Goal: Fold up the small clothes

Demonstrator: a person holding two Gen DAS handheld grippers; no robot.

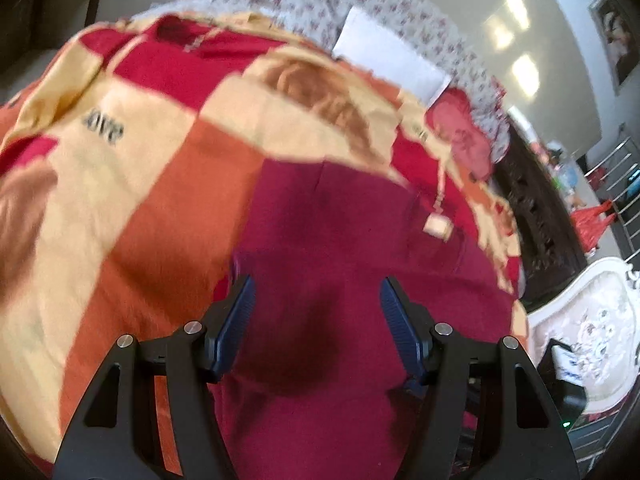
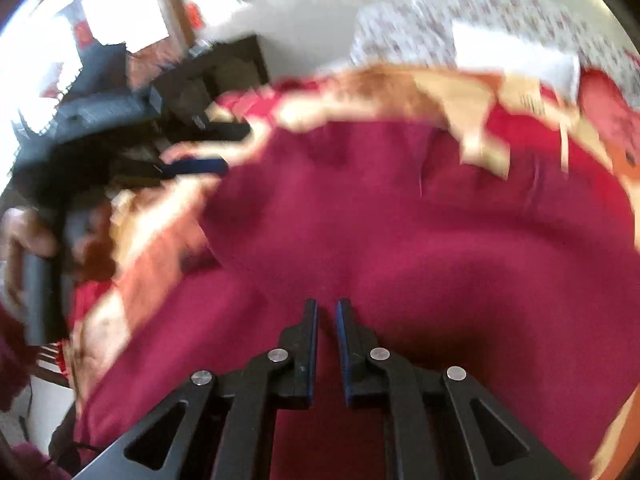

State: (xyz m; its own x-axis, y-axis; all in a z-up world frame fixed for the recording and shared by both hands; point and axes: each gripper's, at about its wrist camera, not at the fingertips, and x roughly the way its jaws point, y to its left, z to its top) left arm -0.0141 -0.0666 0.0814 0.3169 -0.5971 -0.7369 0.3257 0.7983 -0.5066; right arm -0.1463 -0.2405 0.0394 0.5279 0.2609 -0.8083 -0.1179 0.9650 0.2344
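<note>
Maroon garment [image 1: 328, 264]: laid spread on the checked blanket [image 1: 132, 184]. Left tongs [image 1: 316, 300]: held spread wide above the garment. Right tongs [image 2: 327, 308]: nearly pressed together over it; any pinched cloth cannot be told.

A patchwork blanket [image 1: 168, 168] in red, orange and cream, with dark lettering on one cream square, spreads ahead and left of the jaws. Beyond it, far ahead, lies a floral sheet [image 1: 304, 4] with a white pillow [image 1: 384, 56] on it. A white ornate chair [image 1: 592, 320] stands to the right, beside dark carved wood [image 1: 536, 216].
</note>
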